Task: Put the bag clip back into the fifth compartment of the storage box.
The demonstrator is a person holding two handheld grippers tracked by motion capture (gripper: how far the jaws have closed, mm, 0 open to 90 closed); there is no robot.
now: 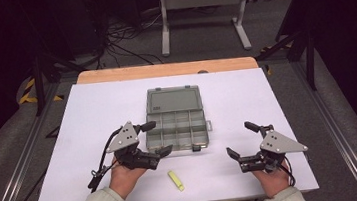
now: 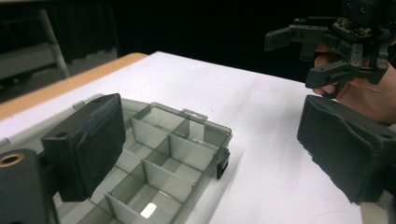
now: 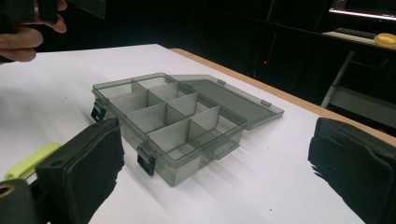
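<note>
box (image 1: 176, 125): smoky translucent plastic, gridded, lid flat open | left gripper (image 1: 156, 139): jaws spread, nothing between | right gripper (image 1: 241, 139): jaws spread, nothing between

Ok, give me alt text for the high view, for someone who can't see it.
An open grey compartment box sits mid-table on a white table, lid folded back. The left gripper, fingers open, is at the box's near left corner; the right gripper, also open, is apart to its right. A yellow-green marker lies near the front edge.
</note>
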